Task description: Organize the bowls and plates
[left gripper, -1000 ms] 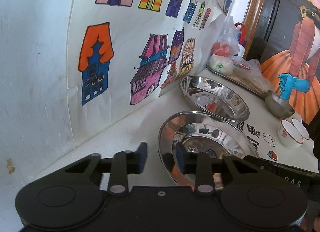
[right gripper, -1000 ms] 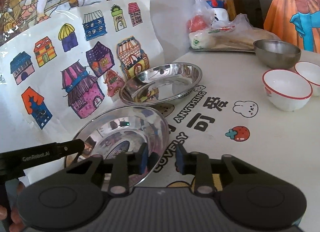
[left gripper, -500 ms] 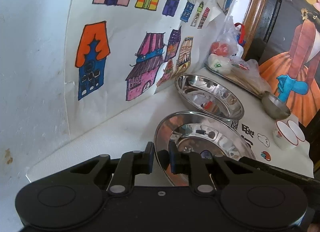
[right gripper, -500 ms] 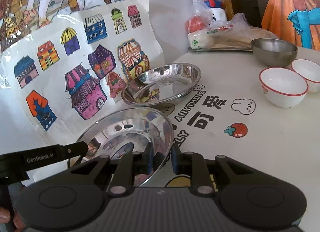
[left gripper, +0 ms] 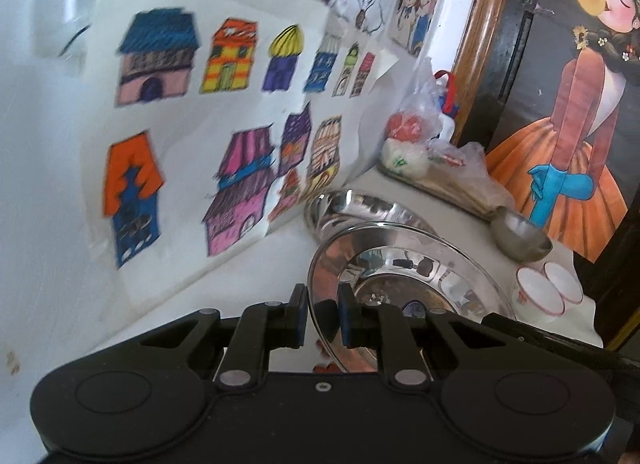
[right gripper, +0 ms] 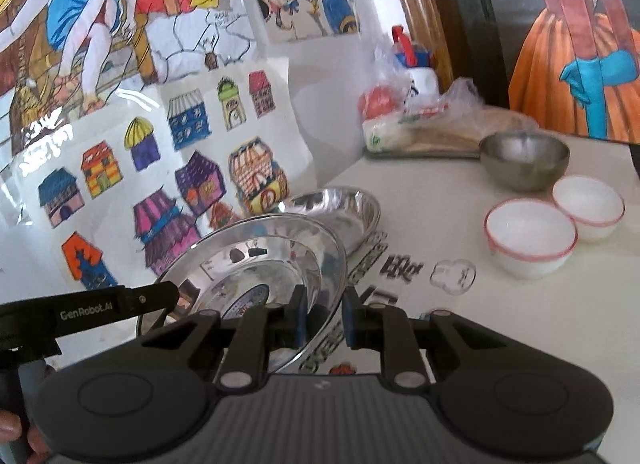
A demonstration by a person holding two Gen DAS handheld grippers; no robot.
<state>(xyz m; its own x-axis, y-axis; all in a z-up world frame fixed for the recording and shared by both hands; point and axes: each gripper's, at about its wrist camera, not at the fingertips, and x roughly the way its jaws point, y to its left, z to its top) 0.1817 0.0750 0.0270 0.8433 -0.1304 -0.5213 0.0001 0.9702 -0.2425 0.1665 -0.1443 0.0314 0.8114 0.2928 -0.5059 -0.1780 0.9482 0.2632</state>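
Left gripper point(left gripper: 323, 318) & right gripper point(right gripper: 325, 316) each pinch the near steel plate point(left gripper: 404, 268) rim; it prob. hides the far plate point(left gripper: 360, 205), mid-frame.

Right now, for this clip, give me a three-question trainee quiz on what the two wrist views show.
1. True or false: the left gripper and the right gripper both clamp the rim of the same near steel plate.
2. How many white bowls with red rims stand on the tablecloth? A) one B) two C) four
3. Fill in: beyond the held plate, by the wall drawings, lies a second steel ____.

Key
1. True; each pinches an opposite edge.
2. B; they stand side by side, in front of the small steel bowl.
3. plate
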